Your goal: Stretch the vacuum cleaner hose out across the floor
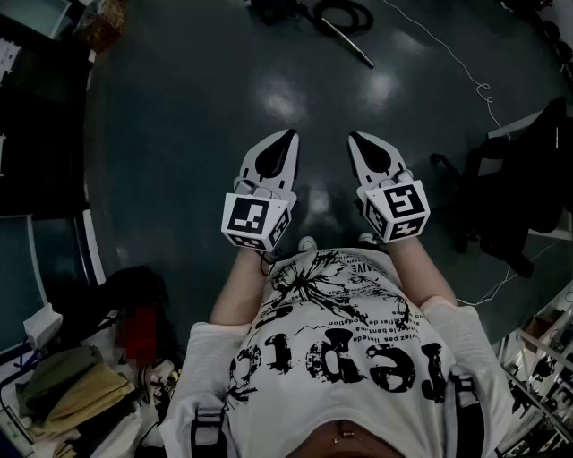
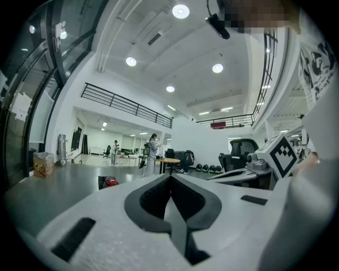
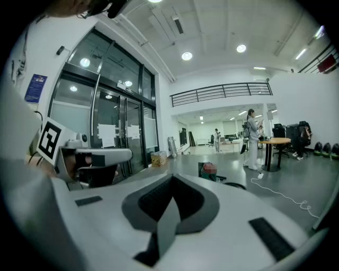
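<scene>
Left gripper [image 1: 286,136]: clenched, nothing between the fingers [image 2: 106,217].
Right gripper [image 1: 355,139]: clenched, empty.
Hose [image 1: 344,15]: coiled on the floor [image 1: 197,107], well ahead of both grippers' fingers.
Box [image 2: 43,164]: far left of the left fingers, contents unseen.

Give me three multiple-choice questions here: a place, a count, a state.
1. Where lies the coiled black vacuum cleaner hose?
A) on the dark glossy floor, far ahead of the person
B) between a gripper's jaws
C) over the person's shoulder

2. How many white grippers with marker cubes show?
A) one
B) two
C) three

3. The jaws of the left gripper and right gripper are
A) wide apart
B) shut on the hose
C) shut, empty

1 A: far beyond both grippers. 2 B: one per hand. 3 C: gripper views show jaws together, nothing between.
</scene>
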Available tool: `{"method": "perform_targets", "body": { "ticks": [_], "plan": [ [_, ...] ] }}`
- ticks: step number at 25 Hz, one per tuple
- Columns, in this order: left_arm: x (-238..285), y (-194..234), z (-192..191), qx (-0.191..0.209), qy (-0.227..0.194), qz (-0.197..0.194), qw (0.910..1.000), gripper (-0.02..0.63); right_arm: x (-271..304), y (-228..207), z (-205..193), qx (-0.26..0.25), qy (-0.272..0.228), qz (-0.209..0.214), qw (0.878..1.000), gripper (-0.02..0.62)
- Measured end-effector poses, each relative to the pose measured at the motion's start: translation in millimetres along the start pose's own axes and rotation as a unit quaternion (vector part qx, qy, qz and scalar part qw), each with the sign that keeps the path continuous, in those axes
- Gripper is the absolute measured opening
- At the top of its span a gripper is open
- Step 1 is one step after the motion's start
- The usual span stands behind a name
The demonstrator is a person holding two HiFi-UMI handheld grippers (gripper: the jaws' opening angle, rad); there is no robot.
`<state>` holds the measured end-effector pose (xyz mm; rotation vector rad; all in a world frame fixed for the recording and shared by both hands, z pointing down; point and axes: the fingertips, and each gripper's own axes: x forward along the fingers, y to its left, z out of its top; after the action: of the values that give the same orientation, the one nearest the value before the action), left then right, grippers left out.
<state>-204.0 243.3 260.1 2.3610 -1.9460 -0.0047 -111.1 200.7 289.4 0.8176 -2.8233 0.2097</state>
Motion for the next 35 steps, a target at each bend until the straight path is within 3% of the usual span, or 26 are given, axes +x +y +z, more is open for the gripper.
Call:
{"method": "perform_targets", "body": {
  "ticks": [6, 13, 17, 23, 26, 35],
  "plan": [
    [-7, 32, -17, -0.036, 0.009, -0.006, 0.9993, 0.005, 18, 19, 3, -0.010, 0.008, -0.014, 1.000, 0.000],
    [52, 70, -38, -0.058, 0.017, 0.000, 0.9982, 0.005, 62, -36, 8, -0.047, 0.014, -0.030, 0.998, 0.000],
    [122, 110, -40, -0.053, 0.023, 0.016, 0.9982, 0.005, 125, -92, 21, -0.041, 0.010, -0.013, 0.999, 0.000],
    [260, 164, 0, -0.019, 0.017, 0.010, 0.9996, 0.005, 223, -195, 49, -0.029, 0.017, 0.011, 0.999, 0.000],
    [312, 194, 11, -0.019, 0.013, 0.016, 0.9996, 0.005, 264, -231, 66, -0.032, 0.023, 0.023, 0.999, 0.000],
    [449, 298, -23, -0.046, 0.055, -0.006, 0.9974, 0.005, 400, -318, 66, -0.021, 0.052, -0.002, 0.998, 0.000]
  ]
}}
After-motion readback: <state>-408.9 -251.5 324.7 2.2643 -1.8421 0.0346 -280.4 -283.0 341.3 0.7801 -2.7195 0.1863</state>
